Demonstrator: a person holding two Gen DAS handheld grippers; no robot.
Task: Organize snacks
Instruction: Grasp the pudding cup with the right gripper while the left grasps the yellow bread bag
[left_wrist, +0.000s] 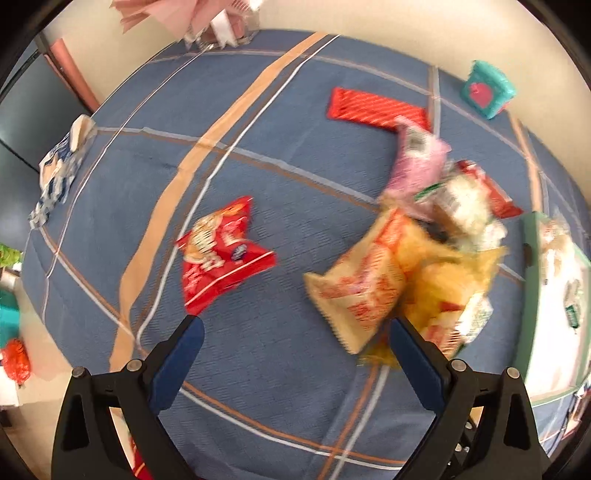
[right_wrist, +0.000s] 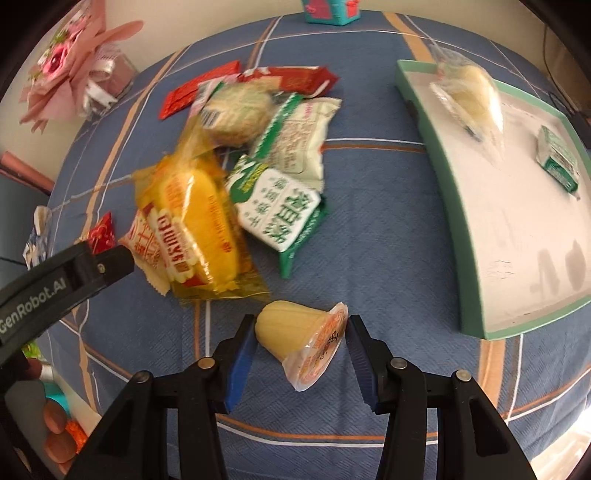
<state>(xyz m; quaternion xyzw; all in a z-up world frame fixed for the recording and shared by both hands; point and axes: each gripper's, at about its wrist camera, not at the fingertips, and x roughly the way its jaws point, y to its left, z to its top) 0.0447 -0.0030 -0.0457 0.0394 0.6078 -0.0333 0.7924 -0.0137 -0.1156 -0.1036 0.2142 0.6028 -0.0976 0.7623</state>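
On the far left of the blue plaid cloth (left_wrist: 258, 369) a blue-and-white packet (left_wrist: 55, 177) lies at the cloth's edge, too blurred to read. Next comes a red snack bag (left_wrist: 218, 254), lying alone. The left gripper (left_wrist: 295, 325) hangs above the cloth with its jaws spread wide and nothing between them. To its right the snack pile smears with motion: a tan-and-orange packet (left_wrist: 354, 291), a yellow cake wrapper (right_wrist: 199, 221), green-and-white packets (right_wrist: 280, 206); what lies beneath them is hidden. In the right wrist view the right gripper (right_wrist: 301, 332) pinches a jelly cup (right_wrist: 299, 336) lying on its side, pads against its base and lid. Farthest right, the green-rimmed tray (right_wrist: 436, 155) holds a clear-wrapped pastry (right_wrist: 472, 96) and a small green box (right_wrist: 557, 158); its far corner is cut off.
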